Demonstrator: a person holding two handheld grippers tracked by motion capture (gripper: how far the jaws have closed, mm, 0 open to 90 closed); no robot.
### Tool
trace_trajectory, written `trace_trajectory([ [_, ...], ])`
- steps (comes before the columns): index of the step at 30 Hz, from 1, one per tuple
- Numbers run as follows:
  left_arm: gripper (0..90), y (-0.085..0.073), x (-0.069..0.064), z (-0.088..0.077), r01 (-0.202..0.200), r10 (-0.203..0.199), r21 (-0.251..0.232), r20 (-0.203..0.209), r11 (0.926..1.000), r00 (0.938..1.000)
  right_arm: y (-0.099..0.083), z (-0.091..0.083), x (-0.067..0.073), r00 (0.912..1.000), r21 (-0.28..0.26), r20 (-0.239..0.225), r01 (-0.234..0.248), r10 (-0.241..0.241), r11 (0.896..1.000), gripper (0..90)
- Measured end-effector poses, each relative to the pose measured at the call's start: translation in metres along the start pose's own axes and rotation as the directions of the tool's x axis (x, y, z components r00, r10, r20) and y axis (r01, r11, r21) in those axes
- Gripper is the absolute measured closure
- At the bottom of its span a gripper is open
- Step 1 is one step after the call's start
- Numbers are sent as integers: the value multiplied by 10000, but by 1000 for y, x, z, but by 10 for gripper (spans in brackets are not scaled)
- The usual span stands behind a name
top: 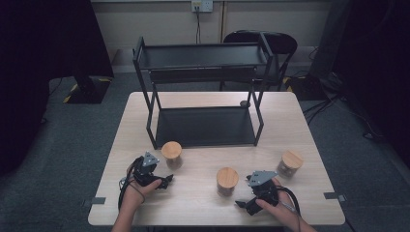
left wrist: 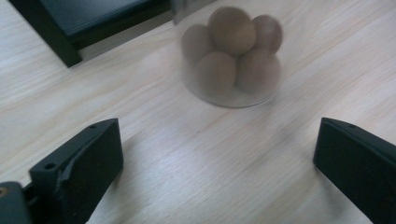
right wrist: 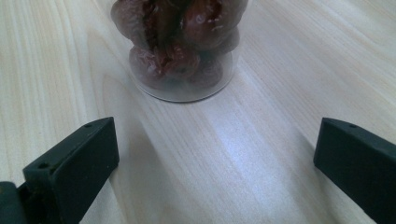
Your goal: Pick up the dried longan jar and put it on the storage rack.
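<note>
Three clear jars with wooden lids stand on the pale wooden table (top: 203, 208): one at the left (top: 171, 153), one in the middle (top: 227, 180), one at the right (top: 290, 163). My left gripper (top: 164, 182) lies low just in front of the left jar, open and empty. In the left gripper view a jar of round brown balls (left wrist: 232, 56) stands a short way ahead of the open left gripper (left wrist: 215, 154). My right gripper (top: 243, 207) rests near the front edge, beside the middle jar. In the right gripper view a jar of dark wrinkled fruit (right wrist: 182, 46) stands just ahead of the open right gripper (right wrist: 215, 154).
A black two-tier metal rack (top: 203, 87) stands at the back of the table, its lower shelf (top: 205, 126) bare; its corner shows in the left gripper view (left wrist: 93, 18). A black chair (top: 270, 46) is behind the table. Cables trail on the floor at the right.
</note>
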State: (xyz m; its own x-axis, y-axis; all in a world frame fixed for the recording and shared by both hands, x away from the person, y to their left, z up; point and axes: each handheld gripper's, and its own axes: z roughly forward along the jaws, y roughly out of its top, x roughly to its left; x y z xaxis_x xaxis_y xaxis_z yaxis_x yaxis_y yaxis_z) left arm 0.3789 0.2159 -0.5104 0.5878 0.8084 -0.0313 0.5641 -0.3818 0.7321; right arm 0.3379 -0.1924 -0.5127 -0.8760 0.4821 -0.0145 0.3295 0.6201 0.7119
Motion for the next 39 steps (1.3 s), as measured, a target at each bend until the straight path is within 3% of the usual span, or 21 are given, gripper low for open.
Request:
trace_trajectory([
  [15, 27, 9, -2, 4, -87, 100, -369, 349, 9993, 9993, 0, 0, 0, 10000, -6, 2, 12, -12, 10000, 0],
  [39, 31, 20, 2, 14, 97, -70, -786, 357, 9969, 9993, 0, 0, 0, 10000, -13, 5, 11, -11, 10000, 0],
])
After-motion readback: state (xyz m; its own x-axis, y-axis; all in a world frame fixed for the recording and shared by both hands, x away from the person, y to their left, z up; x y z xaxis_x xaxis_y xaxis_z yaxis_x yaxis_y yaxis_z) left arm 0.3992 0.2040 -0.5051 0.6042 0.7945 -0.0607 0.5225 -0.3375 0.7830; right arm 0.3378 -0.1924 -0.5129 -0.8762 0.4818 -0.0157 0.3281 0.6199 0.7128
